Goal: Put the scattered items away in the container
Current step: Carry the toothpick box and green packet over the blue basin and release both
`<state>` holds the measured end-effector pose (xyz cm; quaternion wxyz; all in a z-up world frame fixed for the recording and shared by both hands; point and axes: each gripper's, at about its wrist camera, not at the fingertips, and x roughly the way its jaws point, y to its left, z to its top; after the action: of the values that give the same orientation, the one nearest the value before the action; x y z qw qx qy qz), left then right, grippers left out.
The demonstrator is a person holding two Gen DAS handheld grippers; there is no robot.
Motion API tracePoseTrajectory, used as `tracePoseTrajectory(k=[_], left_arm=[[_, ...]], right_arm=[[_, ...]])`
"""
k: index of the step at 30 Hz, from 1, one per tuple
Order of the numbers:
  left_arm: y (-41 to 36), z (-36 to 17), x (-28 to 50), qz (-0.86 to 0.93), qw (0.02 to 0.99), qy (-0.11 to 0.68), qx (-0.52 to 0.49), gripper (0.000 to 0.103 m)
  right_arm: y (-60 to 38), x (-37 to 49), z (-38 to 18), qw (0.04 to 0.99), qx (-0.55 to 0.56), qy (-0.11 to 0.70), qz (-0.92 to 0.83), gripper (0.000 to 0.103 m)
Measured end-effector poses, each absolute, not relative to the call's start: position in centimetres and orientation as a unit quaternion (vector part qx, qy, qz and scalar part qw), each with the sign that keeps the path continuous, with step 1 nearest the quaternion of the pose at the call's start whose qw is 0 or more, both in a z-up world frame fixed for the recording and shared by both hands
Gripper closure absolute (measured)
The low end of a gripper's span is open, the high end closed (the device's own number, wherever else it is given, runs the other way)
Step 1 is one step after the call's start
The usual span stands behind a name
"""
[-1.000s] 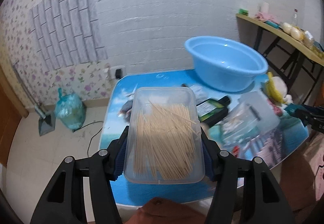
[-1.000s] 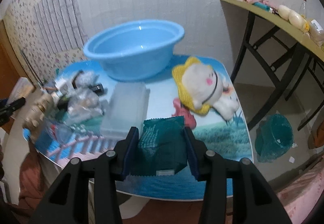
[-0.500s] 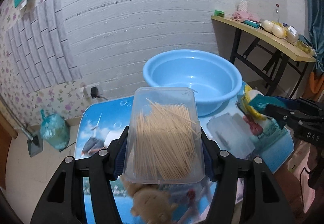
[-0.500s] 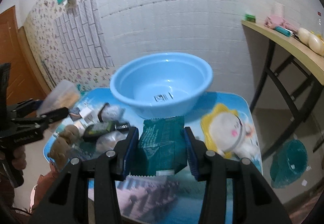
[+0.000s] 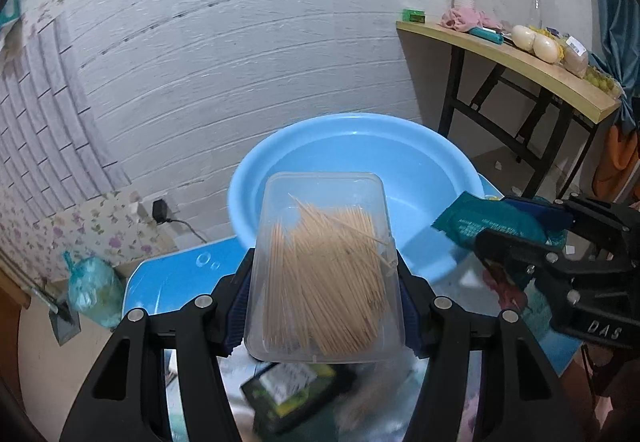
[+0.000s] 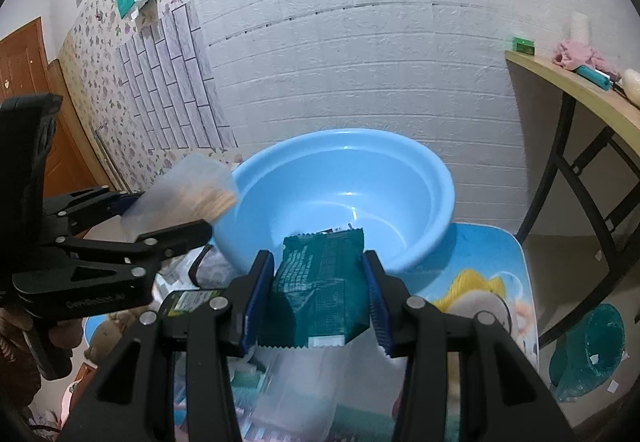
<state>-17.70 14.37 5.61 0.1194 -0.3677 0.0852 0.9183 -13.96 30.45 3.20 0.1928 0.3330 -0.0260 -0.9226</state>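
Blue basin (image 6: pixel 344 198) looks empty so far, and a plush toy (image 6: pixel 476 302) plus other clutter are left on the bench (image 6: pixel 496 254). We hold a clear toothpick box (image 5: pixel 324 266) clamped in the left hand-held gripper (image 5: pixel 324 282) and a green snack packet (image 6: pixel 320 290) pinched in the right hand-held gripper (image 6: pixel 320 298). Both tilt downward at the basin's near rim, nothing dropped yet.

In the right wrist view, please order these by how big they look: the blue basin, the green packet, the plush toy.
1. blue basin
2. green packet, though nearness to the camera enlarges it
3. plush toy, partly hidden, so unsure
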Motion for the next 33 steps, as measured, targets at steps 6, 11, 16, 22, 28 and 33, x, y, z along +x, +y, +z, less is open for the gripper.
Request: tracePoseTrajectory(k=[6, 11, 16, 22, 28, 33], left_arm=[[15.8, 4.5, -20.6, 0.912, 0.133, 0.095, -0.376, 0.043], [16.3, 3.6, -22.1, 0.904, 0.139, 0.096, -0.393, 0.042], [16.3, 3.1, -22.5, 0.902, 0.143, 0.097, -0.395, 0.040], [15.5, 3.4, -22.0, 0.905, 0.139, 0.092, -0.392, 0.039], [14.4, 3.8, -20.8, 0.907, 0.129, 0.085, -0.392, 0.037], [12.8, 4.6, -18.9, 0.913, 0.117, 0.074, -0.383, 0.027]], right_arm=[[30.8, -16.3, 2.5, 0.189, 0.339, -0.029, -0.921, 0.059], [31.1, -17.8, 1.5, 0.183, 0.349, -0.033, -0.918, 0.059], [31.2, -18.7, 0.9, 0.179, 0.355, -0.036, -0.917, 0.059], [30.9, -18.8, 0.8, 0.176, 0.359, -0.035, -0.916, 0.057], [30.4, -18.3, 0.9, 0.174, 0.363, -0.033, -0.915, 0.057], [30.3, -17.0, 1.4, 0.174, 0.359, -0.027, -0.917, 0.057]])
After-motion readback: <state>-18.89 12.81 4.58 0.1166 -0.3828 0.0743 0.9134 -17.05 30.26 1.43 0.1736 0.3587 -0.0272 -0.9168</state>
